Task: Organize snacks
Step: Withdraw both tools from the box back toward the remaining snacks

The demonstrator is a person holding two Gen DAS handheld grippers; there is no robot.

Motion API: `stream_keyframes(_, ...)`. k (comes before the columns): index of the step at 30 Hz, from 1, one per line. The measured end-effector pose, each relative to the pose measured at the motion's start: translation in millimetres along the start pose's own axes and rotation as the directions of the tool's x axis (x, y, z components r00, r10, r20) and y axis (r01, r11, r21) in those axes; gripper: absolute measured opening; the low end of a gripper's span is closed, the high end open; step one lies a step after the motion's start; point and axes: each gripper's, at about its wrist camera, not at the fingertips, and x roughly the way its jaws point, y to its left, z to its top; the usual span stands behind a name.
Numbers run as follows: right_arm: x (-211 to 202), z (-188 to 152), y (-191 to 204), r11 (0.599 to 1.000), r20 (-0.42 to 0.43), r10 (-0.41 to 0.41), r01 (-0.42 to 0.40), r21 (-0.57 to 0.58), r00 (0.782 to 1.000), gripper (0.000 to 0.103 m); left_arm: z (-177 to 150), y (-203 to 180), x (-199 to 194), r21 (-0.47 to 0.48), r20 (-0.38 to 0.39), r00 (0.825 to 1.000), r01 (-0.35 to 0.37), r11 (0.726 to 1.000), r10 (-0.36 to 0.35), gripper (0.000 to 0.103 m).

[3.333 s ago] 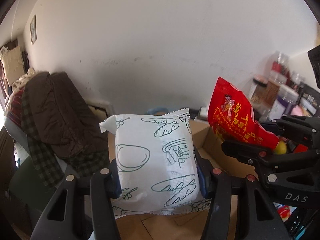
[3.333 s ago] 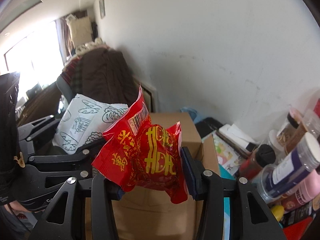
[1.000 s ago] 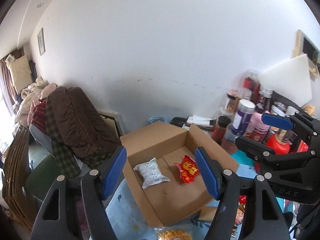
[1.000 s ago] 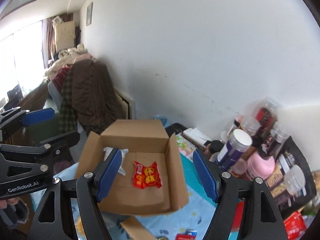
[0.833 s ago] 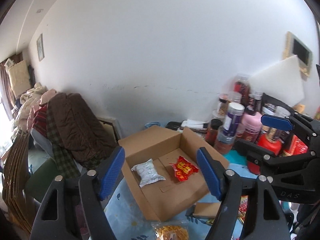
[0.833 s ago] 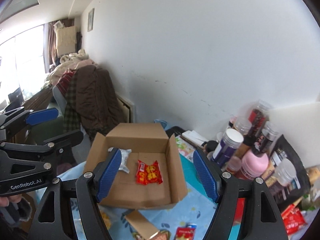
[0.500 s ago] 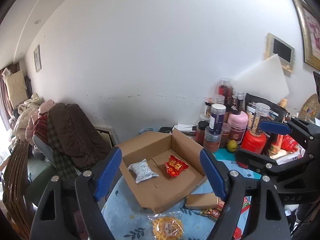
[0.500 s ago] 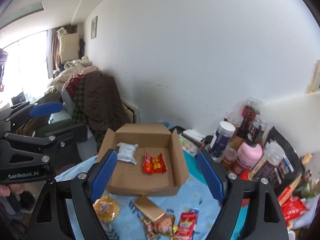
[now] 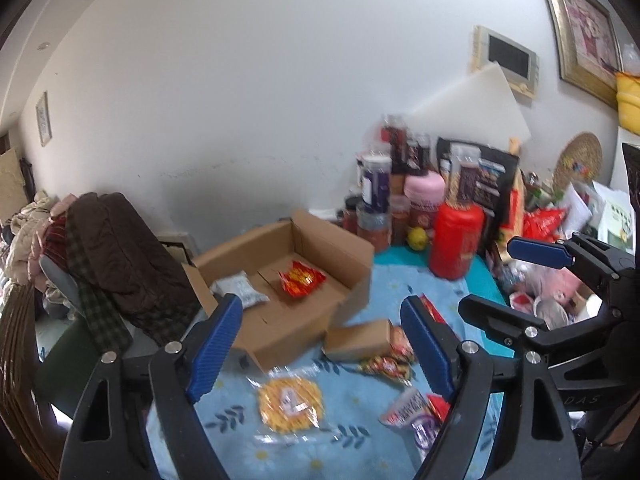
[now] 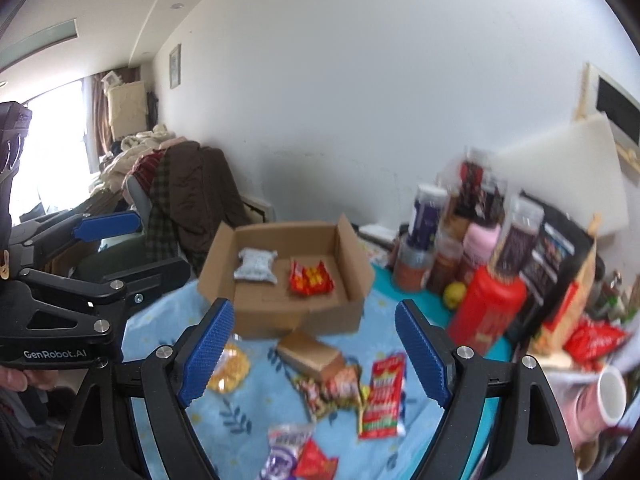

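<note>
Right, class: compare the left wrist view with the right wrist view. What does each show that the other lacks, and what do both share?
Only the left wrist view: a gold-framed picture high on the wall and a round woven mat.

Only the right wrist view: a bright window and a white mug.

Both: the cardboard box holding a white packet and a red packet, plus loose snacks on the blue cloth.

Both grippers [image 9: 320, 344] [image 10: 314, 350] empty, fingers apart
</note>
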Motion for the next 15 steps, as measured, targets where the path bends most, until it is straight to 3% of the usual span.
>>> stream_keyframes(9,-5.9,-61.5,-9.8,0.997,-0.066,0.007,-0.001,0.083,0.998,0.084,-47.3,-18.2,12.0,-0.053,-0.089,0.993,0.073,0.996,-0.078,0.082)
stream_keyframes(15,1.7,-96.6,-16.5,0.99,-0.118,0.024,-0.007,0.139,0.993,0.084,-75.5,-30.9,28.3,-0.085,-0.17,0.977,0.112,0.99,-0.125,0.082)
